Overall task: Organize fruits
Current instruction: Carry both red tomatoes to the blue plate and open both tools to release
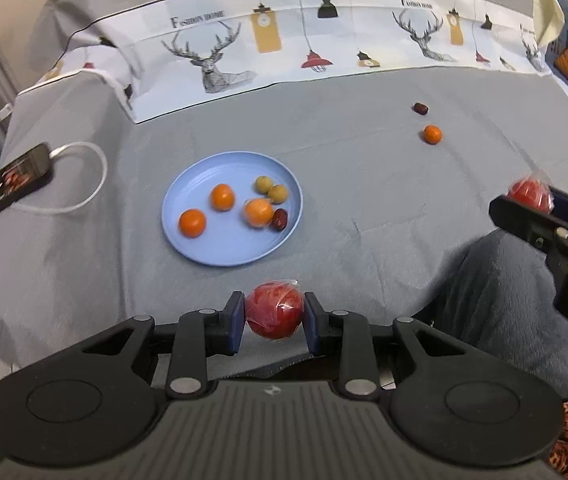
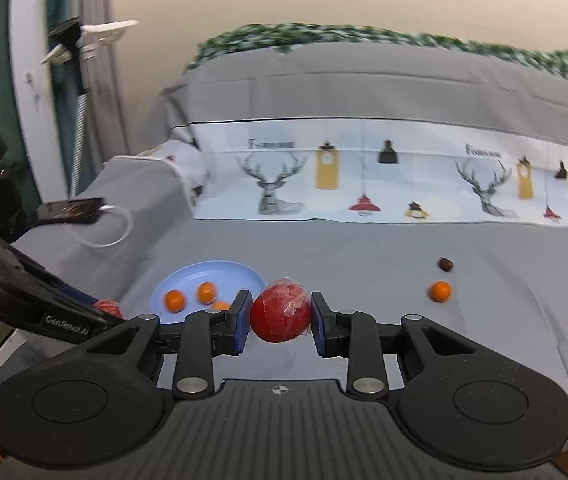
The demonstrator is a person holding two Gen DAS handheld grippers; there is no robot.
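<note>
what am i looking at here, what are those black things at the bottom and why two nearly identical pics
The black things are hand-held grippers: a person holds one in each hand, and each carries a camera looking forward along its two fingers. So there are two pictures, one per gripper.

In the left camera's picture, the left gripper is shut on a wrapped red fruit. At the right edge you see the other gripper from the side.

In the right camera's picture, the right gripper holds a second wrapped red fruit.

Ahead lies a grey cloth with a blue plate holding three oranges, two small greenish fruits and a dark red one. A loose orange and a dark fruit lie off to the right. A phone on a cable rests at the left.
</note>
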